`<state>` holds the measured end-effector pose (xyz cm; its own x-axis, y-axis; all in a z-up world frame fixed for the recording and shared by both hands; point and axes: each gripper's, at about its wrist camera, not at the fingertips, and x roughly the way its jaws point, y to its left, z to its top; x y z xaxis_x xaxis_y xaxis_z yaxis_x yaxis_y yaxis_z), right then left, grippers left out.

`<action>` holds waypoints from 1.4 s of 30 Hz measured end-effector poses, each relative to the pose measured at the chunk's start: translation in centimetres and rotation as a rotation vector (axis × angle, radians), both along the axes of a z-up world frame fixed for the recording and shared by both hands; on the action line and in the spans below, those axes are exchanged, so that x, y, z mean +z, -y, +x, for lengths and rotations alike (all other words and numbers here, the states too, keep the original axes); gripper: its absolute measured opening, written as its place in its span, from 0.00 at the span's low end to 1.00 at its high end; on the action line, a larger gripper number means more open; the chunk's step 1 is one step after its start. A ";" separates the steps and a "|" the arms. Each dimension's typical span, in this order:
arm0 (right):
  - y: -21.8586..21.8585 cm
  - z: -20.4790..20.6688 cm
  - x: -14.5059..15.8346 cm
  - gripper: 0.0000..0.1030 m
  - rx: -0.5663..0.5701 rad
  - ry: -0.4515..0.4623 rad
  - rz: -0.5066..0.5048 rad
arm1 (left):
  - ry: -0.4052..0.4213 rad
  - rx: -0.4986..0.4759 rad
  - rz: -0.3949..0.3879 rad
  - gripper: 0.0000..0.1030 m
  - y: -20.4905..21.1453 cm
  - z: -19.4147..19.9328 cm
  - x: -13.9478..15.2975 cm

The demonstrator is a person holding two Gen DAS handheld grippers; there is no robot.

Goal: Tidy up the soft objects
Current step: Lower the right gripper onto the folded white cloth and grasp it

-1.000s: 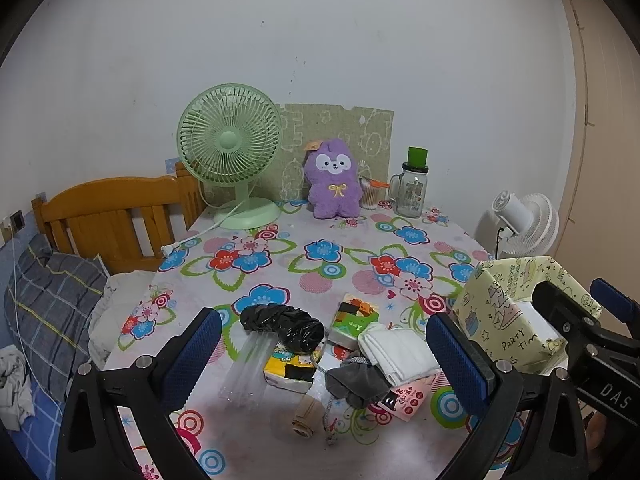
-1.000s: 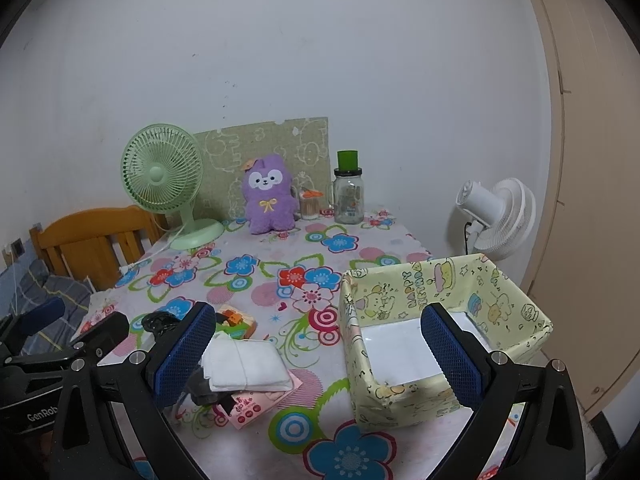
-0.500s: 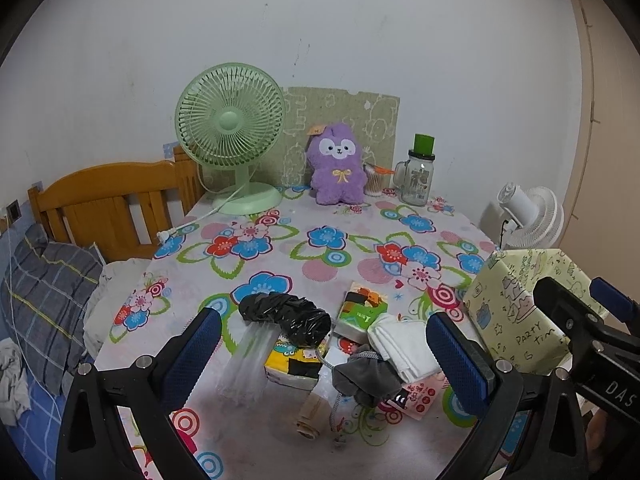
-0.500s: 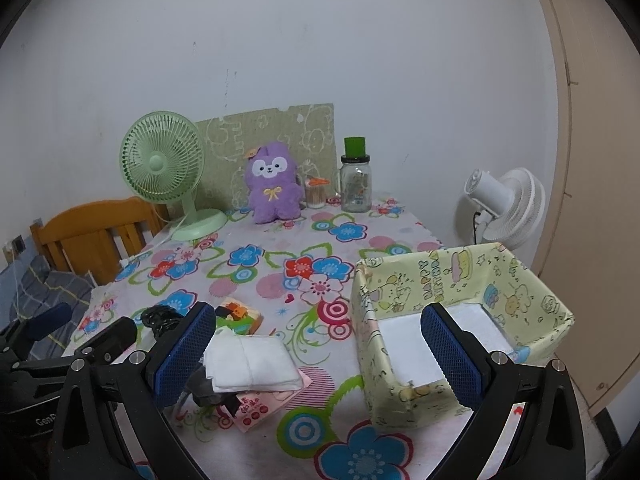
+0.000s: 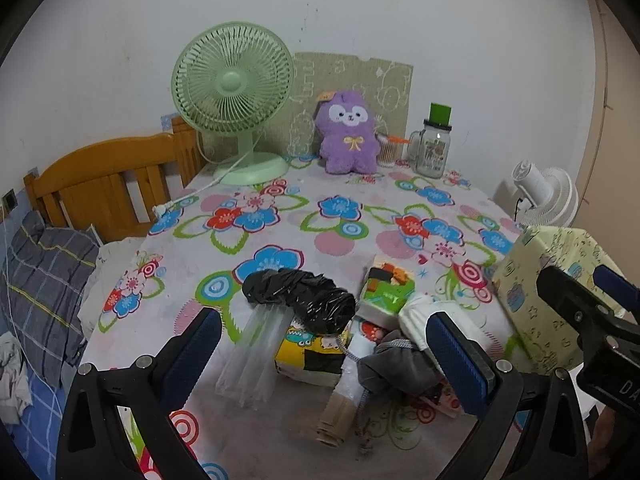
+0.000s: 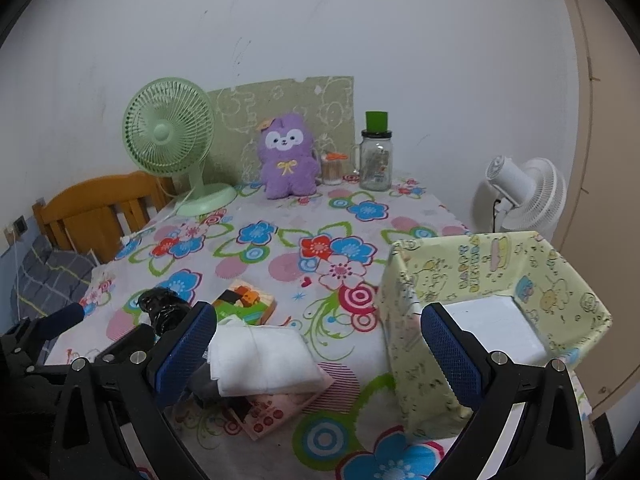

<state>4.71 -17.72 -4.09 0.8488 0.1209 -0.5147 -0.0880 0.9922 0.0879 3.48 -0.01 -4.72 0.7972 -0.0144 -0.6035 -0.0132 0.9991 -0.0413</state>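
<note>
1. Your left gripper (image 5: 320, 360) hovers over the near edge of the bench (image 5: 280, 240), its jaws wide apart with nothing between them.
2. Your right gripper (image 6: 320, 352) hangs to the right of it, jaws just as wide and holding nothing; its right finger sits in front of the yellow box (image 6: 496, 312).
3. The soft things lie in a heap near you: a black plastic bag roll (image 5: 300, 300), a folded white cloth (image 6: 264, 360) and a grey bundle (image 5: 394, 368) with a cord, which touches the white cloth.
4. Under the black roll lies a clear plastic sleeve (image 5: 256, 352), and beside that a yellow tissue pack (image 5: 312, 356).
5. A green packet (image 5: 386, 290) lies just behind the white cloth, and a pink card (image 6: 276, 408) sticks out from beneath the cloth.
6. The yellow box stands open on the right side of the bench, apart from the heap, with a white bottom showing inside.
7. At the far edge, by the wall, stand a green fan (image 5: 234, 100), a purple plush toy (image 5: 348, 136) and a glass jar (image 5: 434, 148) with a green lid.
8. A wooden headboard (image 5: 104, 184) and a checked pillow (image 5: 40, 280) lie off to your left, and a white fan (image 6: 520, 196) stands past the bench on your right.
</note>
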 end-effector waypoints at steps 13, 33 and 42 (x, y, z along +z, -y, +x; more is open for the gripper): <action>-3.1 3.1 -2.3 0.97 0.073 -0.085 -0.025 | -0.097 0.017 -0.005 0.97 -1.5 2.6 -2.7; -4.1 8.3 -7.2 0.97 0.112 -0.299 0.044 | -0.184 -0.037 0.051 0.97 -0.5 6.1 -5.5; -3.9 9.4 -8.6 0.96 0.100 -0.384 0.091 | -0.207 -0.039 0.077 0.98 -0.6 6.9 -6.5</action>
